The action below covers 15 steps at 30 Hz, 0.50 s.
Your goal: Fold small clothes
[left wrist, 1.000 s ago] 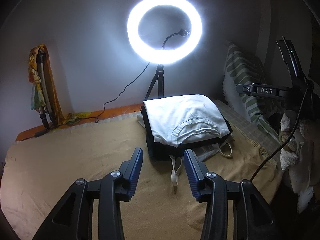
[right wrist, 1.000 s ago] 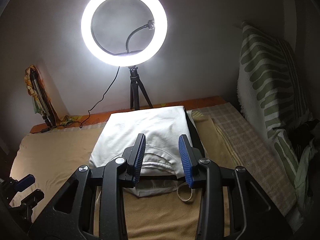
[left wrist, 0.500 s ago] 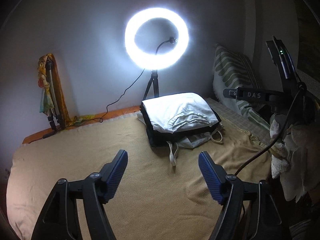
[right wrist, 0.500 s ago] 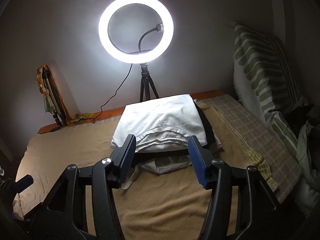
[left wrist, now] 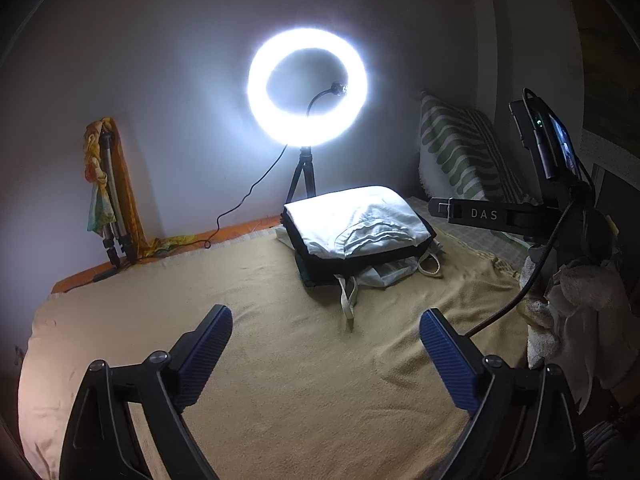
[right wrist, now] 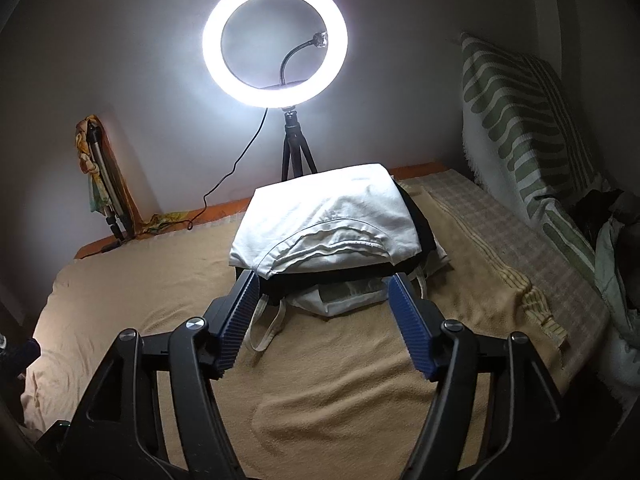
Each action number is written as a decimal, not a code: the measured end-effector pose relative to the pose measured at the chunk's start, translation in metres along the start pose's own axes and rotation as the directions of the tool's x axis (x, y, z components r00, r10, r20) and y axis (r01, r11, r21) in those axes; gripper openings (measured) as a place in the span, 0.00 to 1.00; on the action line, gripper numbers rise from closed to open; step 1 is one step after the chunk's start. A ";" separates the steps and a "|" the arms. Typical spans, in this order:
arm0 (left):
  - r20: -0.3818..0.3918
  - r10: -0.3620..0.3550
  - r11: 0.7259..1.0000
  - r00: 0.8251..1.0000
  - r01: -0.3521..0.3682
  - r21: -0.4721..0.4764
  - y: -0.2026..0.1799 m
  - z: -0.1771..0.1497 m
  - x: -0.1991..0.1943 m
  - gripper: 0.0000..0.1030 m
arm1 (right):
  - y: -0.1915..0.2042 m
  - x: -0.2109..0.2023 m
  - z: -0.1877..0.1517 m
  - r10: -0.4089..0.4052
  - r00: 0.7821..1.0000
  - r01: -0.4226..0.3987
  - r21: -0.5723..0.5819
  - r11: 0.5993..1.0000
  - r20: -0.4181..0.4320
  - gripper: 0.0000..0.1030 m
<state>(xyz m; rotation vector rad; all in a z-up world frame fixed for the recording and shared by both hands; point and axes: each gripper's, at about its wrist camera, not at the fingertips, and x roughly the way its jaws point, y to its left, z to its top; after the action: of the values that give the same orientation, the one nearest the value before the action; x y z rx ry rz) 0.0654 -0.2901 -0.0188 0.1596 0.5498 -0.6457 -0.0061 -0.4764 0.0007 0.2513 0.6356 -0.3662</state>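
A stack of folded clothes sits at the far middle of the tan bed cover (left wrist: 280,360): a white folded garment (left wrist: 360,224) (right wrist: 324,216) on top, a black one (left wrist: 320,268) (right wrist: 332,280) under it, and a pale piece with loose straps (left wrist: 348,300) (right wrist: 264,328) at the bottom. My left gripper (left wrist: 326,326) hangs over bare cover well short of the stack, its jaws still opening wide, nothing between them. My right gripper (right wrist: 322,286) stands just in front of the stack's near edge, jaws opening, its blue pads (right wrist: 408,320) apart from the cloth.
A lit ring light (left wrist: 307,86) (right wrist: 274,40) on a tripod stands behind the stack. A striped pillow (right wrist: 520,128) leans at the right. A folded tripod with a colourful cloth (left wrist: 108,184) leans at the left wall. The other gripper's phone mount (left wrist: 548,148) and a pale cloth pile (left wrist: 576,304) lie right.
Both grippers have drawn back from the stack and opened wider. The white garment now lies free on top of the stack.
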 end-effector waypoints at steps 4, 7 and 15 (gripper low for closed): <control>-0.011 0.035 0.999 0.999 -0.035 0.023 0.000 -0.004 0.003 1.00 | 0.008 0.004 -0.003 0.015 1.000 -0.015 -0.017 1.000 0.019 0.85; -0.004 0.061 0.997 0.998 -0.061 0.048 -0.001 -0.006 0.002 1.00 | 0.014 0.005 -0.005 0.020 0.999 -0.019 -0.040 0.999 0.030 0.88; -0.004 0.114 0.993 0.993 -0.114 0.037 0.004 -0.009 0.000 1.00 | 0.014 0.006 -0.009 0.038 0.998 -0.038 -0.006 0.999 0.049 1.00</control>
<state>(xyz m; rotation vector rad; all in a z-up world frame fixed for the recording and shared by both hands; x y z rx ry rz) 0.0644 -0.2842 -0.0263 0.2258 0.5313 -0.5446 -0.0005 -0.4621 -0.0083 0.2486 0.5822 -0.3331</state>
